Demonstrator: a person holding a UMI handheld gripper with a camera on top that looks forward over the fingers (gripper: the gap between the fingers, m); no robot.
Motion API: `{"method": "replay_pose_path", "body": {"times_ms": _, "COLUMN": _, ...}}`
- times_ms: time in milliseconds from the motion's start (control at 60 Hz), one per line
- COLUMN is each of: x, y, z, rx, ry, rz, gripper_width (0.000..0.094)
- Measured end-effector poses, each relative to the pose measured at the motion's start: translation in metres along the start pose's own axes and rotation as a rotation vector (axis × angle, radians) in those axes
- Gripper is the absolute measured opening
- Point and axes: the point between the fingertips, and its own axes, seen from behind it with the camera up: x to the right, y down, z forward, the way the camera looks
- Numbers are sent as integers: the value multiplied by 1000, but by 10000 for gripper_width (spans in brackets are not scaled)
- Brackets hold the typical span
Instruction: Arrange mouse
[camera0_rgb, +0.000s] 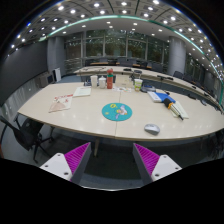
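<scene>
A grey mouse (152, 128) lies near the front edge of a large beige table (70, 108), to the right of a round teal mat (117, 111). My gripper (112, 160) is held well back from the table, over dark floor. Its two fingers, with purple pads (76, 156), stand wide apart with nothing between them. The mouse is far beyond the fingers, ahead and slightly right.
On the table are papers (62, 100), bottles and a cup (108, 82), and tools and boxes (165, 100) at the right. A black chair (20, 128) stands at the table's left front. More tables and windows lie behind.
</scene>
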Motion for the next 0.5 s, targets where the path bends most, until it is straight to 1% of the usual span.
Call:
{"method": "replay_pose_path", "body": {"times_ms": 117, "x": 61, "y": 26, "z": 42, "rx": -31, "ry": 85, "rz": 15, "gripper_width": 860}}
{"method": "replay_pose_path", "body": {"times_ms": 183, "x": 97, "y": 38, "z": 67, "rx": -32, "ry": 130, "rz": 27, "gripper_width": 858}}
{"method": "replay_pose_path", "body": {"times_ms": 300, "x": 161, "y": 33, "z": 114, "rx": 20, "ry": 192, "rz": 11, "gripper_width": 855}}
{"method": "replay_pose_path", "body": {"times_ms": 367, "x": 192, "y": 35, "z": 147, "rx": 23, "ry": 208, "rz": -3, "gripper_width": 856}}
{"method": "replay_pose_path", "body": {"times_ms": 500, "x": 238, "y": 37, "z": 204, "rx": -3, "ry": 209, "rz": 2, "gripper_width": 853}}
